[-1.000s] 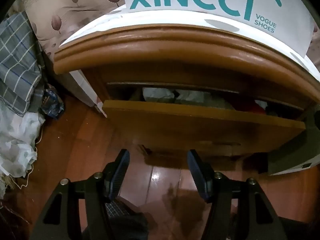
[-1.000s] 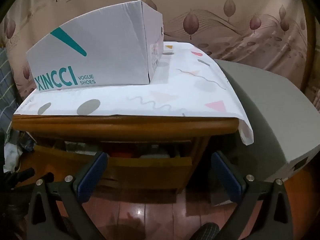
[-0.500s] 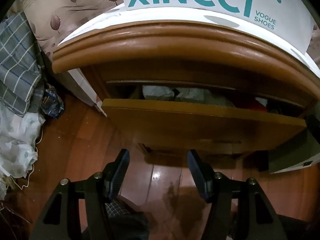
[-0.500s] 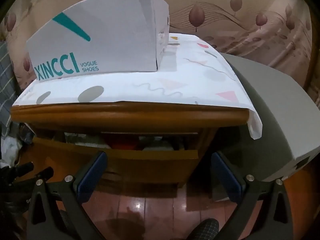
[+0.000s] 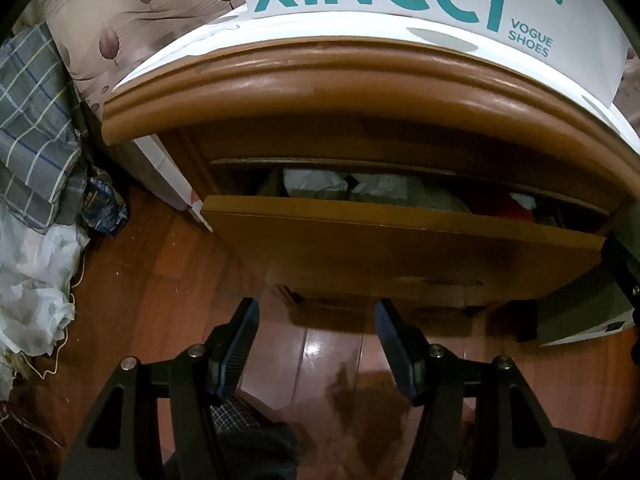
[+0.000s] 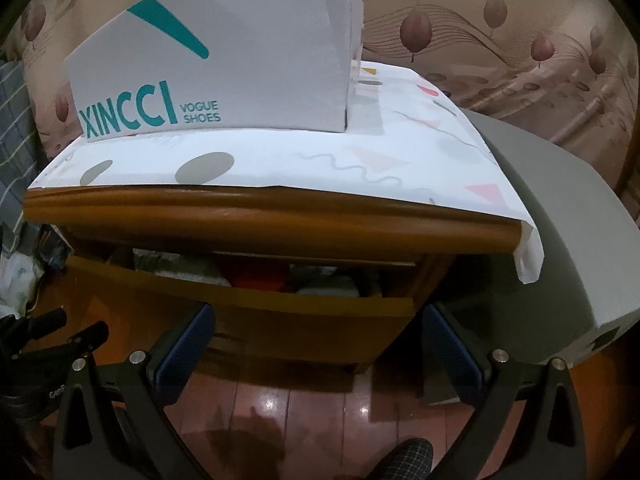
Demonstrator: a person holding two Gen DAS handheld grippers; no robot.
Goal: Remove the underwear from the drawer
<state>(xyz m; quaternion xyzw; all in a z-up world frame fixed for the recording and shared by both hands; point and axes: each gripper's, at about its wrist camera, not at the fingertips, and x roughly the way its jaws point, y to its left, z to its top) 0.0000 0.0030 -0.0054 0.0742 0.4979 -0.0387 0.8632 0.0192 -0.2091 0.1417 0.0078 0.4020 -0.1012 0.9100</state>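
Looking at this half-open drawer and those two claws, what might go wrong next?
1. The wooden drawer is only partly open under the overhanging cabinet top, so a gripper might knock that edge.
2. The clothes inside are bunched together, so a gripper may pull out several pieces or the wrong one.
3. Both the left gripper and right gripper are open and hold nothing.

Right tongs [image 6: 316, 344] gape before the drawer [image 6: 248, 312] (pulled out, clothes inside).
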